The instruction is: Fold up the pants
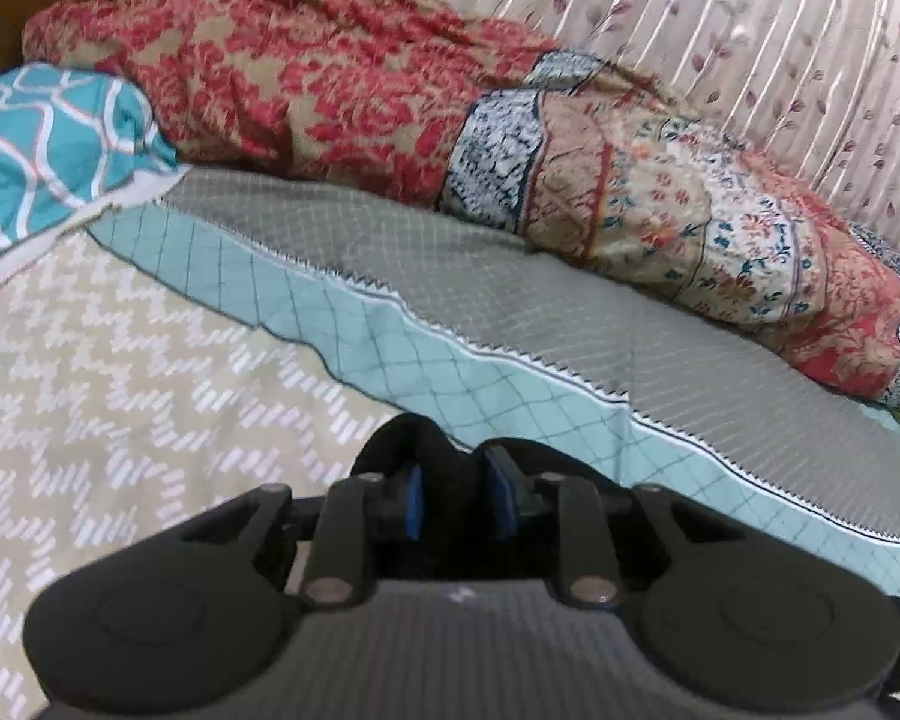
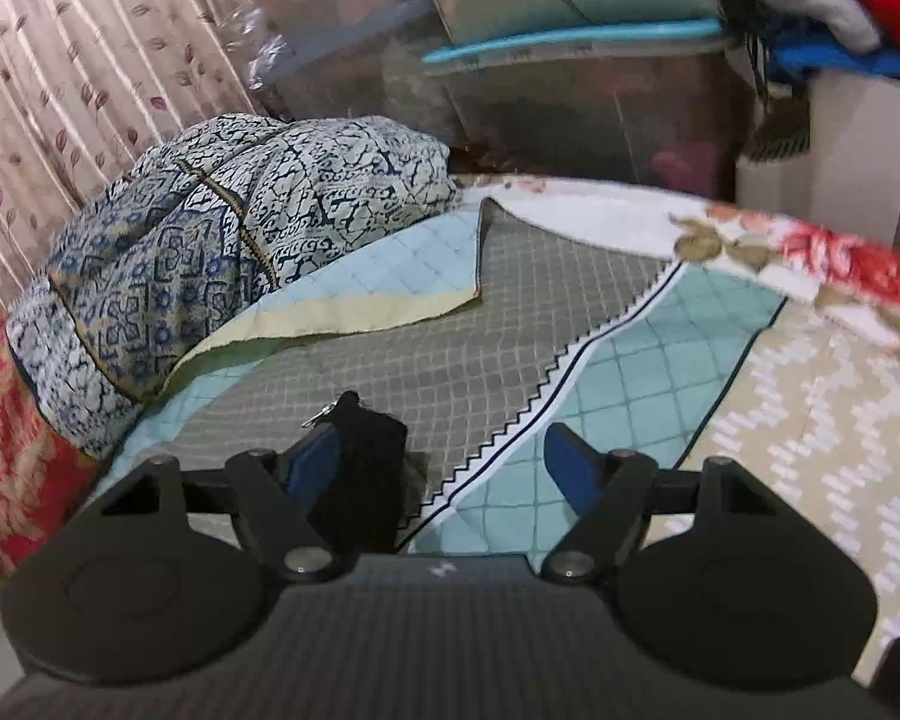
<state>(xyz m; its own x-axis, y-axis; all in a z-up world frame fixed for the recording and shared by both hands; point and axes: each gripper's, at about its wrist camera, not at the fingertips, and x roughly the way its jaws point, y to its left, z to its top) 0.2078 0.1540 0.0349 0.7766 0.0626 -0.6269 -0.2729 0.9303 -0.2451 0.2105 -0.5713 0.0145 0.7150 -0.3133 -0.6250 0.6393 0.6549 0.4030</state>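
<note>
Black pants (image 1: 411, 438) in left gripper (image 1: 453, 501)

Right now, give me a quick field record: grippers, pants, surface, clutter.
left gripper: closed on a bunch of black fabric
right gripper: jaws apart, black fabric against the left-side finger, not pinched
pants: black, only small bunched parts visible at both grippers; fold state cannot be told
surface: grey and teal quilted cover over a beige zigzag sheet
clutter: red patterned bedding, blue-white patterned bundle, teal pillow
backdrop: leaf-print curtain
</note>
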